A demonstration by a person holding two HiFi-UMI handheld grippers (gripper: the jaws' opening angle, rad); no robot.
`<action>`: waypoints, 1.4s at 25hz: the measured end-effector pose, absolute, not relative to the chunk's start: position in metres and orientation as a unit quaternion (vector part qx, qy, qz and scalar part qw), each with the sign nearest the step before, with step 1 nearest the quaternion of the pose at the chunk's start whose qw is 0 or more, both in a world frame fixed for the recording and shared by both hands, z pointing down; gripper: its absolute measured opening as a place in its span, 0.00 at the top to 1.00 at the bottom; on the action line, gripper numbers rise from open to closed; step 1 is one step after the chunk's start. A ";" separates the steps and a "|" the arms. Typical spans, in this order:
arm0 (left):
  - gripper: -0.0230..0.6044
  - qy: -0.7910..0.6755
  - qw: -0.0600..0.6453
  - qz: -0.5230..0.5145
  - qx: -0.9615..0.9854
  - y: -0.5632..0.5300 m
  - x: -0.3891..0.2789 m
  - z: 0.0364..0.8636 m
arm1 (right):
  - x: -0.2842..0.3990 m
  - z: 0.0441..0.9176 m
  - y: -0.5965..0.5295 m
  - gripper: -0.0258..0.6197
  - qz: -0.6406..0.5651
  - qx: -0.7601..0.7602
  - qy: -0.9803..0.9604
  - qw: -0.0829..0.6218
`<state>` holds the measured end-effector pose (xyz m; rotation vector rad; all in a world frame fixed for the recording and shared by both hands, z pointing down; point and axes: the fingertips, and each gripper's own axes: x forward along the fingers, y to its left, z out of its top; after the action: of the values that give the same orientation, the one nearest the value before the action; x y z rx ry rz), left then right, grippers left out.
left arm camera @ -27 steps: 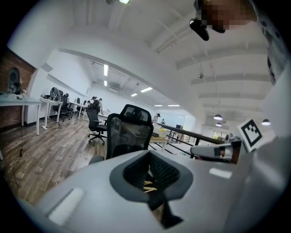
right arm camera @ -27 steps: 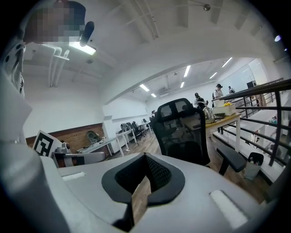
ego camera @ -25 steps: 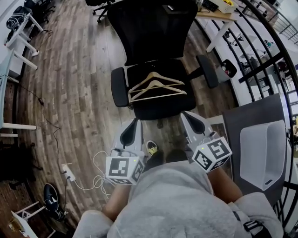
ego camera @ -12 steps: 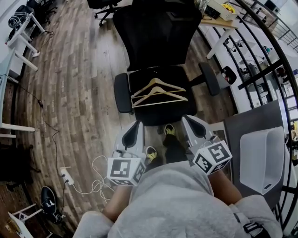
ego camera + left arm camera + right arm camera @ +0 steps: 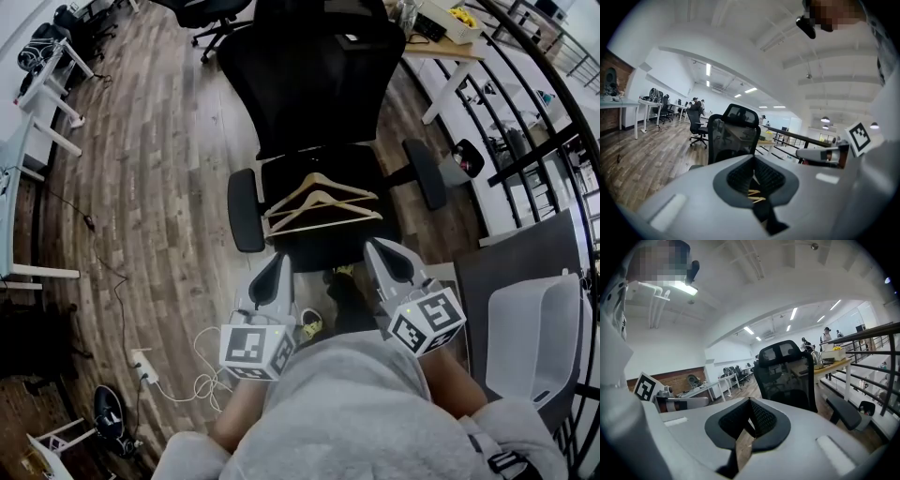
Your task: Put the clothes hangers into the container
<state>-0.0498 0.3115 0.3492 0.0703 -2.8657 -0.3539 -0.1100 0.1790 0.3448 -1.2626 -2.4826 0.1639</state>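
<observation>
Head view, field notes.

- Task thing: pale wooden clothes hangers (image 5: 322, 202), at least two, overlapping, lie flat on the seat of the black mesh office chair (image 5: 309, 84). Exact count can't be told.
- Target: white plastic container (image 5: 536, 330) stands well to the right of the chair, on a dark grey tabletop (image 5: 487, 281). No hanger shows inside it.
- Left gripper (image 5: 279, 262): just short of the chair seat's front edge, on its left. Fingers are closed tip to tip with nothing between them. The left gripper view shows the hangers only beyond the jaws, not in them.
- Right gripper (image 5: 373, 247): just short of the seat's front edge, on its right, clear of the hangers. The right gripper view shows its fingers pressed together and empty.

Progress, as judged: nothing delivered. All hangers are on the chair, none is gripped, and the container looks empty. Opening a gripper, the pick-up, the carry to the right of the chair and the drop all remain.

Writing: none readable. The cubes on both grippers carry only black-and-white square markers. No brand is legible on the chair or container.
</observation>
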 end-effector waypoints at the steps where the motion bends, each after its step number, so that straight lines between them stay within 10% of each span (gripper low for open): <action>1: 0.95 -0.984 0.130 -0.119 0.024 0.312 -0.059 0.351 | -0.119 0.346 0.179 0.96 0.056 -0.445 -0.876 0.175; 18: 0.95 -0.968 0.251 -0.013 0.023 0.332 -0.251 0.468 | -0.276 0.448 0.176 0.96 0.085 -0.418 -0.862 0.273; 35: 0.73 -0.830 0.552 0.072 0.035 0.398 -0.340 0.806 | -0.348 0.584 0.205 0.96 0.093 -0.440 -0.810 0.376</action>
<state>-0.3402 0.3978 0.8056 0.0831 -1.9629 0.1692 -0.3483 0.2051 0.5844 -1.1254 -2.0726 0.2383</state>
